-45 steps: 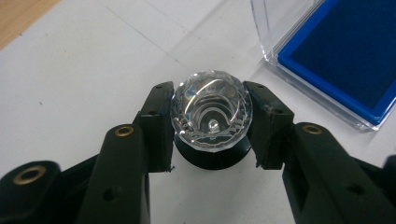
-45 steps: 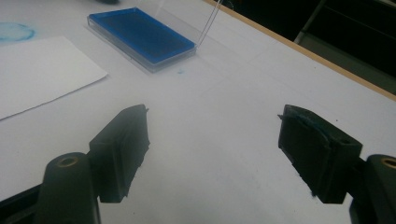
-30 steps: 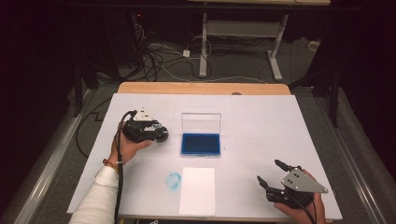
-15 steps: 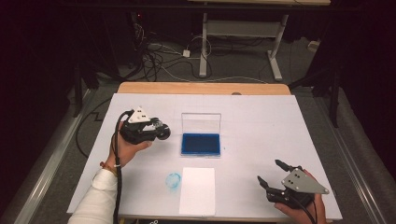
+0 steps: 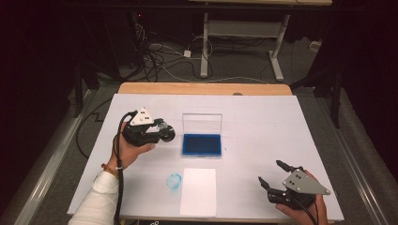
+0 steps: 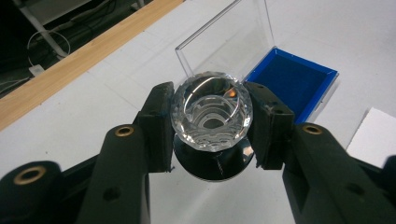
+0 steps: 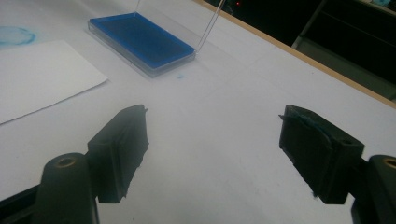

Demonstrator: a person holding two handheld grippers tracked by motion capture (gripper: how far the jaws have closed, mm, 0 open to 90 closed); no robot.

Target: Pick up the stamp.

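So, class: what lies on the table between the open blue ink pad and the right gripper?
Nothing: in the high view, only bare white table separates the ink pad from the right gripper; the paper sheet lies off to the side.

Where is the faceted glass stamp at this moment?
The glass stamp is clamped in the left tool, at the left of the high view, just left of the open blue ink pad.

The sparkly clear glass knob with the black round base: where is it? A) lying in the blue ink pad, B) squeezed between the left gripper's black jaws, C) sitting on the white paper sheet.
B: the sparkly clear glass knob sits clamped between the left gripper jaws, above the white table.
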